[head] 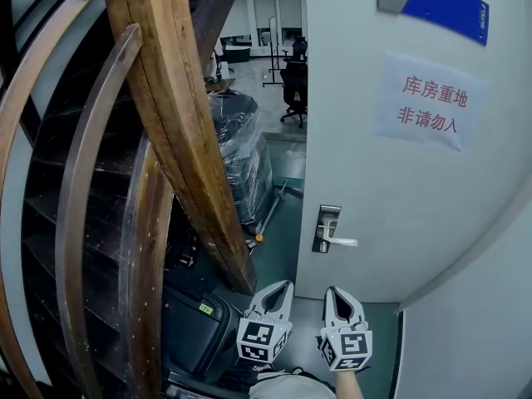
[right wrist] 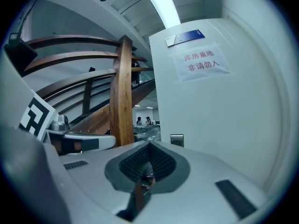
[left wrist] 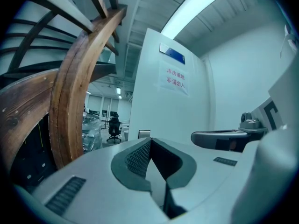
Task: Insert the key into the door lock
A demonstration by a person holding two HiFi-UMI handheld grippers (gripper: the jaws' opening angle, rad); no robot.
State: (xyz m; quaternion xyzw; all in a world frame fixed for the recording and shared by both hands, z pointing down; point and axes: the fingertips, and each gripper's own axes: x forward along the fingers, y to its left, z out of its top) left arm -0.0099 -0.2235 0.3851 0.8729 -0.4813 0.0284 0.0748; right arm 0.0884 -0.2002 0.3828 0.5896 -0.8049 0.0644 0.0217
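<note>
Progress: gripped small key [right wrist: 146,171] in shut right tongs [head: 337,293]; left tongs [left wrist: 159,167] closed on nothing. Yet to reach door lock [head: 327,228], well ahead of both, and insert.

White door [head: 399,189], blue plate [head: 445,7], red characters on a pale notice [head: 431,102], brown beam [head: 179,115], green floor [head: 287,256], grey key [right wrist: 148,171].

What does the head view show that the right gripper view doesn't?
Only the head view: a black office chair, the green floor, a black case. Only the right gripper view: a small metal piece, probably the key, pinched by the shut right gripper, and two distant people. Both: the white door, its paper sign, the wooden stair beam.
</note>
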